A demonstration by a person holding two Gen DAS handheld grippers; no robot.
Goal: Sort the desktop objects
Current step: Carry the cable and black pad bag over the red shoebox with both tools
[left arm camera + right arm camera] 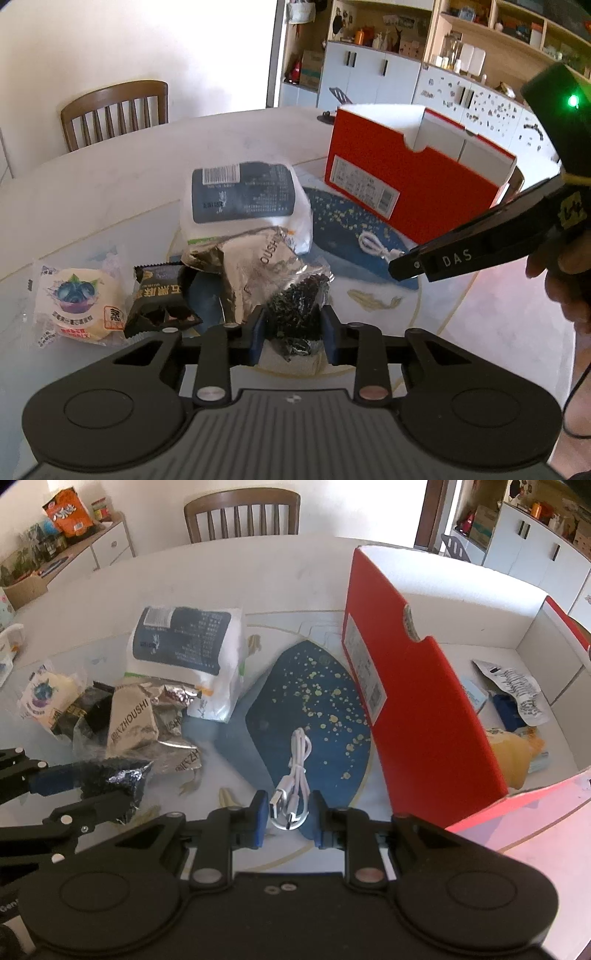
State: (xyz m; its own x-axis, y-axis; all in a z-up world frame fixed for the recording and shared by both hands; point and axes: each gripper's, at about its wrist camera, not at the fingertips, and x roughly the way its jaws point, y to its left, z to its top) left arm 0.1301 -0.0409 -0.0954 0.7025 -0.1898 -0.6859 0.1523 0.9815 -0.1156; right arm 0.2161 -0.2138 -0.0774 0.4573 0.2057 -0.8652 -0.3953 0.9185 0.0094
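Both grippers are clamped for transfer: left gripper (294, 334) on a clear packet of black granules (297, 310) beside the snack heap, right gripper (288, 814) on the coiled white USB cable (293, 775), presumably bound for the open red cardboard box (424, 709).

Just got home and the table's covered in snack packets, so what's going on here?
A person is sorting the table clutter with a handheld gripper in each hand. The left gripper has its jaws shut on a clear packet of dark stuff at the edge of the snack pile. The right gripper is closed around the plugs of a coiled white USB cable lying on the blue mat. The red box beside it already holds a few packets.
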